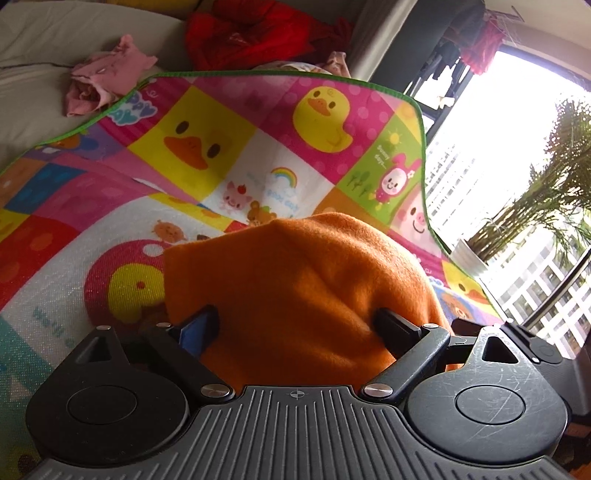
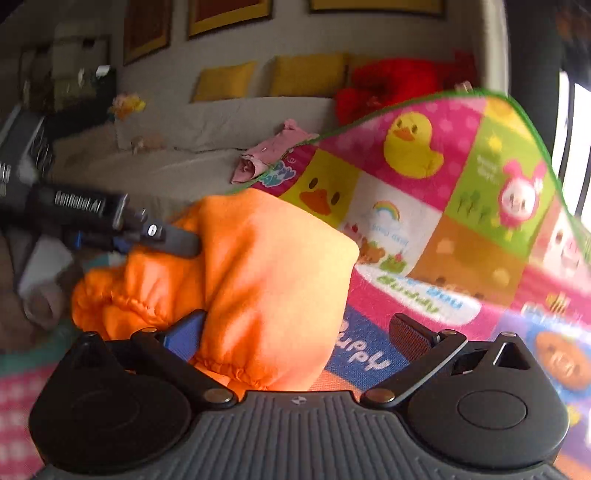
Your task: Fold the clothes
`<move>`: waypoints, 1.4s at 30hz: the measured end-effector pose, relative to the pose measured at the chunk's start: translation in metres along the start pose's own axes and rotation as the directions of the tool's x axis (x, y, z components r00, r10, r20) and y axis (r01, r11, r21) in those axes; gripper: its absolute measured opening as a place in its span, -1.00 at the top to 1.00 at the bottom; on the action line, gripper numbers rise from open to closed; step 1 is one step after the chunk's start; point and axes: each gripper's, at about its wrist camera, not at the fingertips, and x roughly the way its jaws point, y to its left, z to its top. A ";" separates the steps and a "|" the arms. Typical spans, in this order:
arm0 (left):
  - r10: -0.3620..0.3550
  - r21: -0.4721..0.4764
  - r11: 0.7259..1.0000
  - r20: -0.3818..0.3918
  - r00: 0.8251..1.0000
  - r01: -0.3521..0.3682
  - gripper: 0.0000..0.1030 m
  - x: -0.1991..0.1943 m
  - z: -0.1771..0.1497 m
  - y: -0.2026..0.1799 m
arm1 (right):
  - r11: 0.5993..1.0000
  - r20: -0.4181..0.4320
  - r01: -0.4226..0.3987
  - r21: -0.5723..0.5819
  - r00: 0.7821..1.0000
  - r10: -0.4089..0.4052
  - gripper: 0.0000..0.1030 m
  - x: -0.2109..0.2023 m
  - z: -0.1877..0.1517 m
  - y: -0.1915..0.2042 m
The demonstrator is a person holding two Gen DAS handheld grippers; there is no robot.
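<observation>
We see the orange garment (image 1: 295, 288) lying bunched on the cartoon play mat (image 1: 229, 122), which has duck, rainbow and pig squares and a green edge, its far side curling upward. In the left wrist view the left gripper (image 1: 295, 325) has its jaws spread wide, and the orange fabric fills the whole gap between them; both fingertips (image 1: 393, 325) are sunk against the cloth, but we cannot tell whether they grip it or merely rest beside it. In the right wrist view the right gripper (image 2: 306, 328) also stands wide. Its left finger touches the elastic-hemmed edge of the garment (image 2: 258, 280), while its right finger sits clear of the cloth over the blue lettered panel of the mat (image 2: 461, 229), so nothing is clamped there. The same view shows the left gripper (image 2: 173, 240) coming in from the left side, with one dark finger laid on top of the orange fabric near its gathered waistband; this part of the frame is blurred. Beyond the mat we note a small pink garment (image 1: 103, 81) lying on a pale sofa (image 1: 44, 55), a red bundle (image 1: 251, 33) further back, and yellow cushions (image 2: 306, 74) against the wall. A bright window with a potted plant (image 1: 546, 192) is at the right of the left wrist view.
</observation>
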 end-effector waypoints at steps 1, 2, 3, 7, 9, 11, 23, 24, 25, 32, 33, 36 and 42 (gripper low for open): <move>0.007 0.010 1.000 0.002 1.000 -0.007 -0.82 0.000 -0.001 -0.002 | 0.997 0.021 0.038 -0.068 0.999 -0.037 -1.00 -0.002 -0.001 0.010; 0.015 0.017 1.000 0.004 1.000 -0.015 -0.82 -0.001 -0.002 -0.003 | 0.995 0.023 0.052 -0.085 0.998 -0.050 -1.00 -0.003 -0.001 0.014; 0.022 0.014 1.000 0.008 1.000 -0.022 -0.82 -0.004 -0.002 -0.004 | 0.996 0.016 0.051 -0.076 0.999 -0.050 -1.00 -0.004 -0.001 0.013; 0.018 0.021 1.000 0.032 0.999 -0.019 -0.82 -0.026 -0.011 -0.010 | 0.998 -0.011 0.052 -0.039 0.999 -0.052 -1.00 -0.009 -0.002 0.008; 0.018 0.055 0.998 0.041 0.999 -0.020 -0.82 -0.036 -0.017 -0.014 | 0.999 -0.025 0.046 -0.010 0.999 -0.046 -1.00 -0.013 -0.004 0.003; 0.036 0.101 0.994 0.046 0.998 -0.040 -0.82 -0.041 -0.022 -0.019 | 0.999 -0.043 0.021 0.041 0.999 -0.019 -1.00 -0.015 -0.003 -0.003; 0.088 0.118 0.989 0.024 0.996 -0.091 -0.84 -0.025 -0.027 -0.011 | 0.957 -0.148 0.158 0.245 0.981 -0.124 -1.00 0.044 0.047 -0.041; 0.088 0.114 0.989 0.023 0.996 -0.090 -0.84 -0.024 -0.027 -0.010 | 0.955 -0.164 0.177 0.237 0.976 -0.140 -1.00 0.051 0.045 -0.042; 0.085 0.108 0.990 0.021 0.996 -0.087 -0.85 -0.023 -0.027 -0.009 | 0.954 -0.174 0.185 0.236 0.974 -0.146 -1.00 0.057 0.043 -0.043; 0.071 0.081 0.994 0.009 0.997 -0.072 -0.89 -0.015 -0.028 -0.005 | 0.956 -0.162 0.222 0.192 0.968 -0.192 -1.00 0.059 0.033 -0.041; 0.072 0.081 0.994 0.010 0.997 -0.073 -0.89 -0.015 -0.028 -0.006 | 0.956 -0.161 0.227 0.187 0.967 -0.198 -1.00 0.059 0.031 -0.041; 0.081 0.085 0.993 0.013 0.997 -0.082 -0.89 -0.013 -0.028 -0.008 | 0.950 -0.165 0.231 0.209 0.966 -0.198 -1.00 0.060 0.026 -0.044; 0.109 0.078 0.991 0.015 0.994 -0.110 -0.90 -0.022 -0.029 -0.015 | 0.946 -0.102 0.185 0.266 0.981 -0.163 -1.00 0.027 0.022 -0.048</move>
